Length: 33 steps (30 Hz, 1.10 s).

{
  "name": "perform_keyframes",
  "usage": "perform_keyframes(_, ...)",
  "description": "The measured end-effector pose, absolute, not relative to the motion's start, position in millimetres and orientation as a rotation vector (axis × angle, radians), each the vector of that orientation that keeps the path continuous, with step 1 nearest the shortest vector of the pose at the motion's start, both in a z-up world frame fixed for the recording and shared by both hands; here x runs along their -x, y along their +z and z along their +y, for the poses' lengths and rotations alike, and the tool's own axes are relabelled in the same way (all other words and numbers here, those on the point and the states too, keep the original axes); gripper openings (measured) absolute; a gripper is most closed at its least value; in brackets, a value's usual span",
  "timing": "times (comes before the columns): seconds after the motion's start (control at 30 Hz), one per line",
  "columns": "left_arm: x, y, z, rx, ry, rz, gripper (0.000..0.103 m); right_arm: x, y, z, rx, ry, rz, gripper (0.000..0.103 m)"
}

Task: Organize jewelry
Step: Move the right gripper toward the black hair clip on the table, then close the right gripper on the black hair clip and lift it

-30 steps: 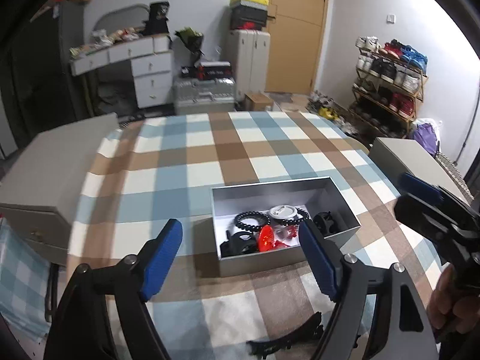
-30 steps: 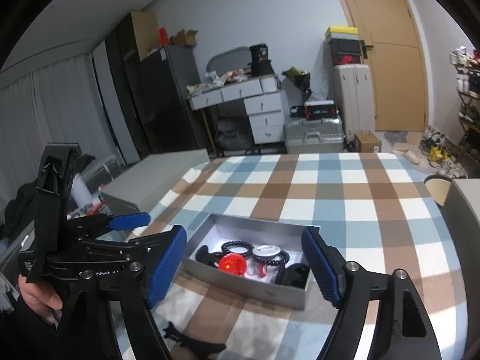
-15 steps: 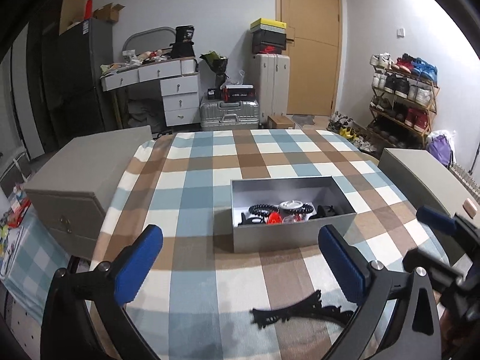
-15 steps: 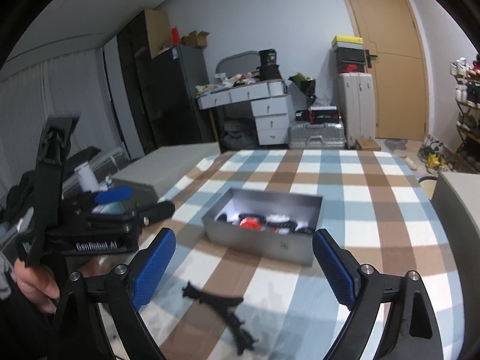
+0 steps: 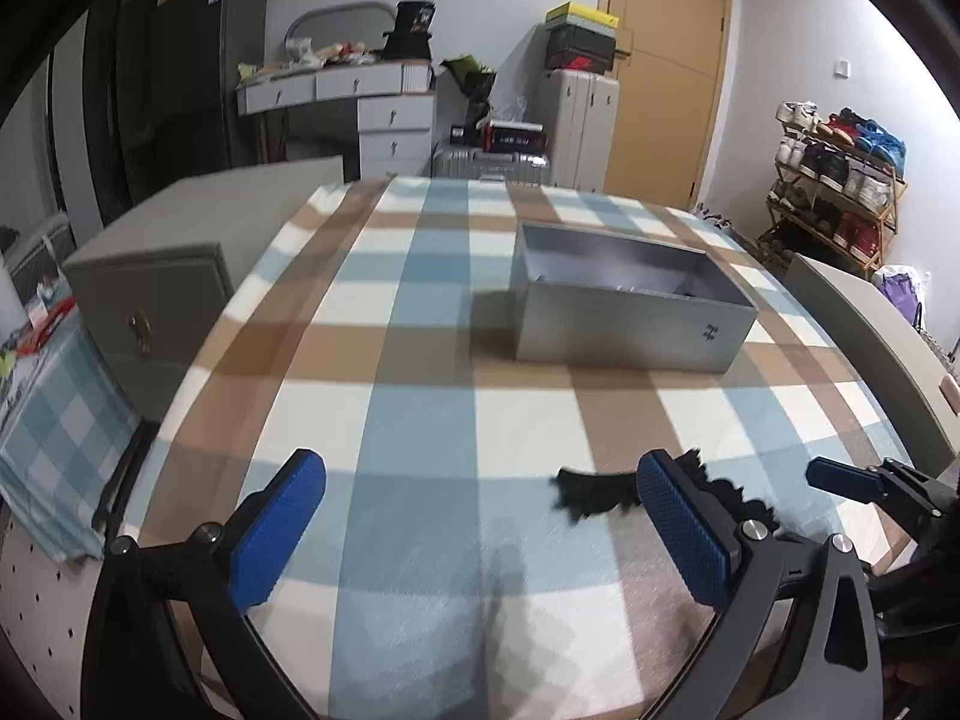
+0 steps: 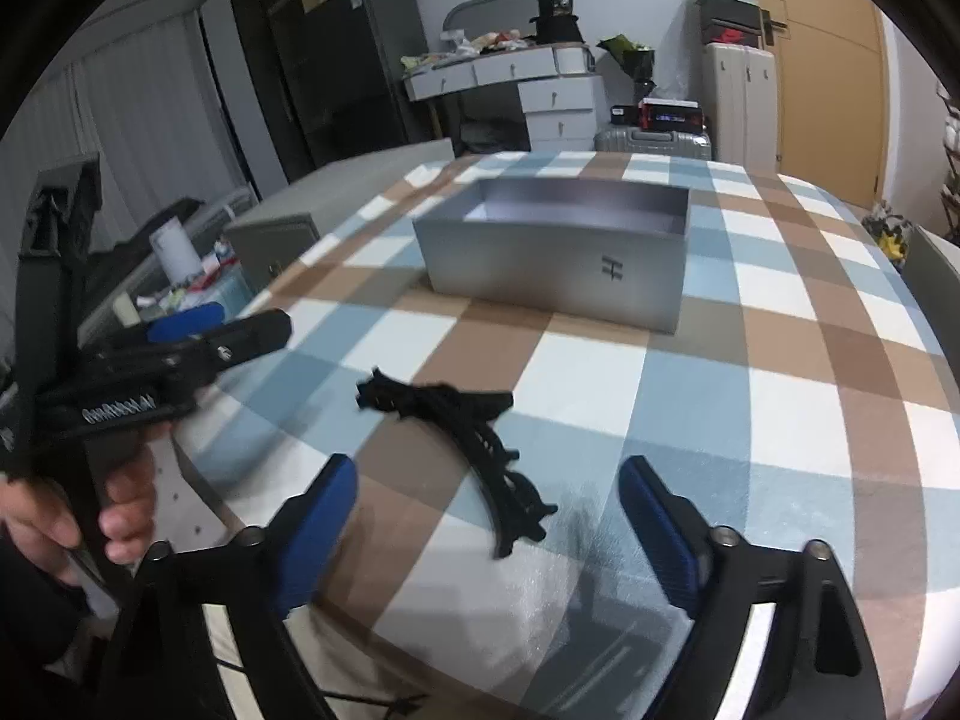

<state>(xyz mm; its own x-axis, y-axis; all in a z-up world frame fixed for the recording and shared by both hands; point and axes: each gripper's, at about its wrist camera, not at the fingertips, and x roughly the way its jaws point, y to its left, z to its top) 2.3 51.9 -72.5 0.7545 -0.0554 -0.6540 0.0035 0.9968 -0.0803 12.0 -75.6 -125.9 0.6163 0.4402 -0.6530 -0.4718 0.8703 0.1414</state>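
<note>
At the lower left of the left wrist view, our left tool (image 5: 480, 531) has dropped lower over the checked counter (image 5: 420, 432) than a second ago; its jaws have just spread wide and hold nothing. To the right of its right pad lies the black hair clip (image 5: 591, 489), partly hidden by that pad. Further right, at mid-frame, stands the grey box (image 5: 624, 330), now seen side-on, so the jewelry inside it is out of sight.

In the right wrist view, the left hand (image 6: 72, 516) sits at far left. At lower centre, our right tool (image 6: 487, 531) has its jaws apart, just narrowing, with the clip (image 6: 474, 438) just ahead of them, untouched. We judge both tools have backed away from the box to fetch the clip.
</note>
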Motion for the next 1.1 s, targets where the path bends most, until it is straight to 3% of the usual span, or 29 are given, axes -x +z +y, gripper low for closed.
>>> perform_keyframes(0.27,8.4,-83.6,60.1,0.051,-0.008,0.739,0.101,-18.8,-137.7,-61.9,0.116,0.498,0.766,0.069)
perform_keyframes(0.4,10.7,-86.2,61.1,0.054,-0.005,0.761,0.101,-26.8,-139.2,-57.0,0.128,0.491,0.778,0.058)
perform_keyframes(0.5,12.3,-87.8,60.5,0.029,0.017,0.766,0.101,-32.3,-141.9,-52.7,0.151,0.486,0.807,0.045)
perform_keyframes(0.57,10.7,-89.2,64.0,0.03,0.02,0.775,0.101,-33.7,-142.0,-51.5,0.165,0.491,0.814,0.025)
perform_keyframes(0.63,11.5,-89.3,65.8,0.034,0.019,0.781,0.101,-33.8,-141.7,-52.6,0.17,0.495,0.815,0.018)
perform_keyframes(0.97,5.2,-79.1,46.3,0.011,-0.121,0.773,0.101,-16.9,-123.8,-82.5,0.059,0.486,0.701,0.018)
perform_keyframes(1.1,-11.5,-80.2,19.7,-0.089,-0.243,0.851,0.101,-11.7,-117.0,-95.2,0.025,0.448,0.642,0.018)
